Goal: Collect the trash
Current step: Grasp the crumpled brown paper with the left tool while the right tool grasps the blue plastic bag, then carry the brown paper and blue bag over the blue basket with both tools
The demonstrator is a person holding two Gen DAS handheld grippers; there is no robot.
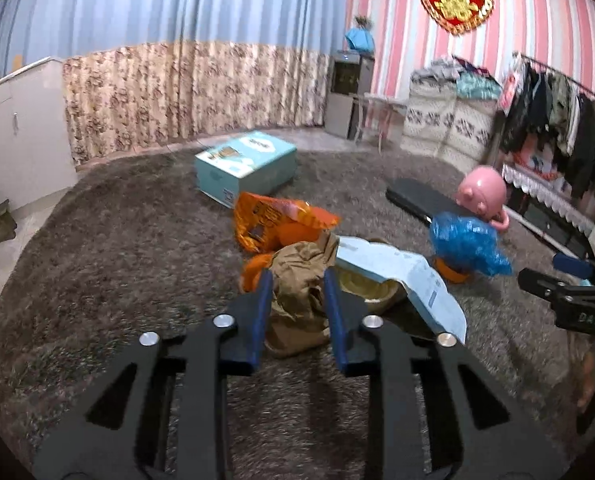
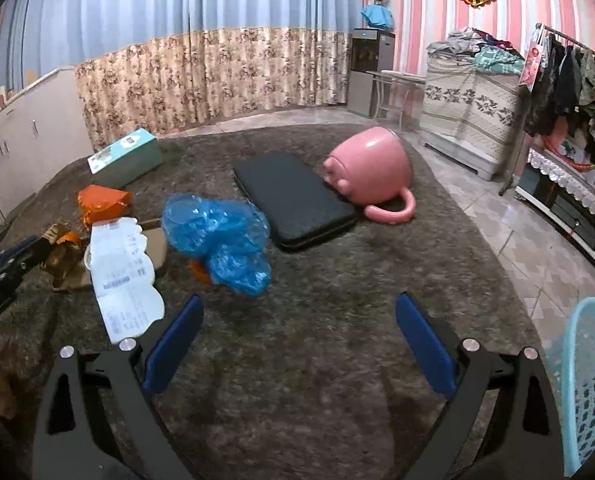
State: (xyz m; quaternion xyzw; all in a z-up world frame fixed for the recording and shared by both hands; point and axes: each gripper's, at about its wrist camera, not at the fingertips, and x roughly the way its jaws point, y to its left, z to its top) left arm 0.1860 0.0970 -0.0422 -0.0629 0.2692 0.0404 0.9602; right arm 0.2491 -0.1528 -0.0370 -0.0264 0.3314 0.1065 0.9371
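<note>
Trash lies in a heap on the brown carpet (image 1: 117, 260). In the left wrist view my left gripper (image 1: 298, 280) is shut on a crumpled brown paper bag (image 1: 301, 276), one blue pad pressed against each side. Beside the bag lie a white receipt (image 1: 413, 276), an orange snack wrapper (image 1: 281, 220) and a crumpled blue plastic bag (image 1: 465, 244). In the right wrist view my right gripper (image 2: 299, 300) is open and holds nothing. It hovers just short of the blue plastic bag (image 2: 221, 240), with the receipt (image 2: 125, 280) to its left.
A pink mug (image 2: 373, 172) lies on its side next to a flat black case (image 2: 293, 196). A teal carton (image 1: 245, 164) sits farther back on the carpet. A light-blue basket (image 2: 589, 380) stands at the right edge. Tiled floor, a clothes rack and cabinets ring the carpet.
</note>
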